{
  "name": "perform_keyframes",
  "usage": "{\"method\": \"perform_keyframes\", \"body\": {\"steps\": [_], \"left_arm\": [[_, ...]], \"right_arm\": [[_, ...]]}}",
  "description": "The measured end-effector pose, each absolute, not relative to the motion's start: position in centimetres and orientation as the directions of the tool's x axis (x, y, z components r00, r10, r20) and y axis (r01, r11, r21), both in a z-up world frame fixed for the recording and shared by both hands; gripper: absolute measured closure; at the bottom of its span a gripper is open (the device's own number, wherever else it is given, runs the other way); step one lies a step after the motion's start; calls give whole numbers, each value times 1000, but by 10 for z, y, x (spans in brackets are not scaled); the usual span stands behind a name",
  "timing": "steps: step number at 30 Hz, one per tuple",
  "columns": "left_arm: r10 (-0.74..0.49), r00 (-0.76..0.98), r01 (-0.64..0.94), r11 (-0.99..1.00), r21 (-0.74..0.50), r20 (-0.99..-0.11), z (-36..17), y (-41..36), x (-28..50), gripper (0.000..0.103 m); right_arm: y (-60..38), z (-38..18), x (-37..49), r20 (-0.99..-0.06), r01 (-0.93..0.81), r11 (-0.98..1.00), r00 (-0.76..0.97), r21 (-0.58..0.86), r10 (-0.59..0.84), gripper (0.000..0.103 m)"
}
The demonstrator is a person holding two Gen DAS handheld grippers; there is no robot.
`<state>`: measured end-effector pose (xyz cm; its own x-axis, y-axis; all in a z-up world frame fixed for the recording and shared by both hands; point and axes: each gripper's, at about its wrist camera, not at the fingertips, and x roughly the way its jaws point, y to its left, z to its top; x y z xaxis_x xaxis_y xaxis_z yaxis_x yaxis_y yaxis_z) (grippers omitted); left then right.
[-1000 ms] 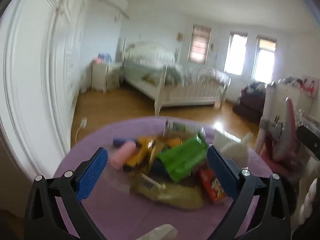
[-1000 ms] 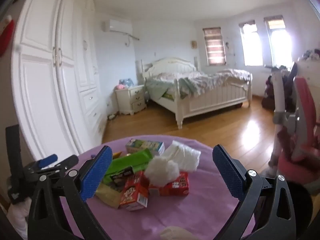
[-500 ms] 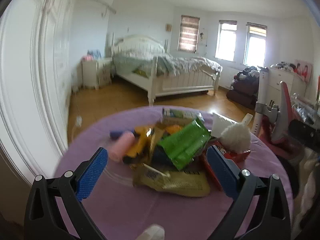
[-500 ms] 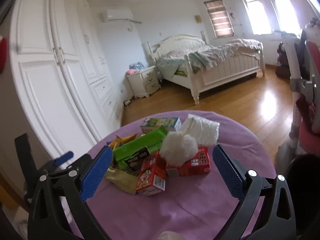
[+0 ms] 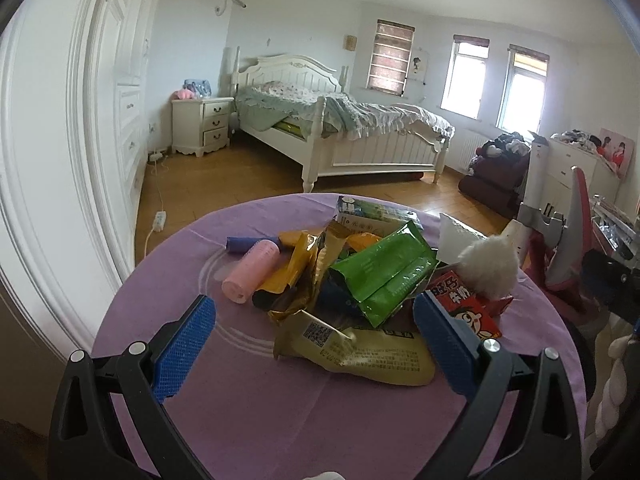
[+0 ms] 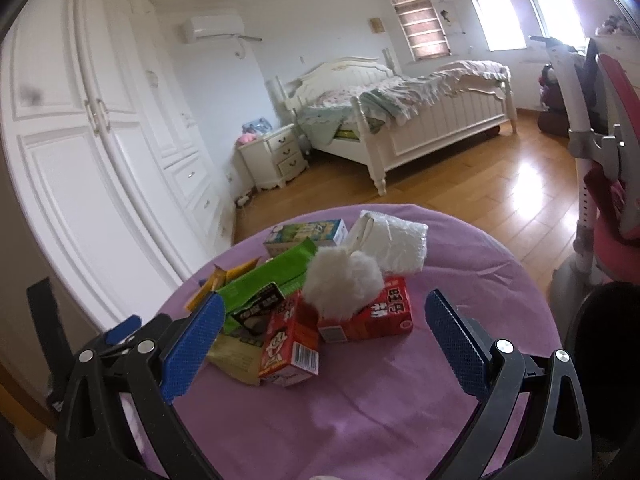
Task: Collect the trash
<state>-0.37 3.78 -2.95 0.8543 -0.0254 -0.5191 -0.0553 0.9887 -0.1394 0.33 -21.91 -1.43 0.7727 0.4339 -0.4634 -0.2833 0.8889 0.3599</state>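
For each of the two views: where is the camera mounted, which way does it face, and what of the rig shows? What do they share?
Left wrist: on the left gripper, facing the trash pile on the purple table from its left side, bed beyond; open blue-padded jaws show.
Right wrist: on the right gripper, facing the pile from its right side; open jaws show, left gripper at the left edge.
Shared: green wrapper, white fluffy ball, red cartons, bed.

green wrapper (image 5: pixel 382 276), pink roll (image 5: pixel 251 276), purple tablecloth (image 5: pixel 280 412)
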Motion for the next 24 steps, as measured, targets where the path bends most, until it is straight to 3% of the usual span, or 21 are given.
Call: {"method": "perform_keyframes", "body": {"steps": [24], "left_arm": [[-20, 846, -69, 987, -148, -533, -33, 39, 0, 5]], "right_arm": [[-221, -24, 5, -467, -267, 889, 774, 372, 428, 4]]}}
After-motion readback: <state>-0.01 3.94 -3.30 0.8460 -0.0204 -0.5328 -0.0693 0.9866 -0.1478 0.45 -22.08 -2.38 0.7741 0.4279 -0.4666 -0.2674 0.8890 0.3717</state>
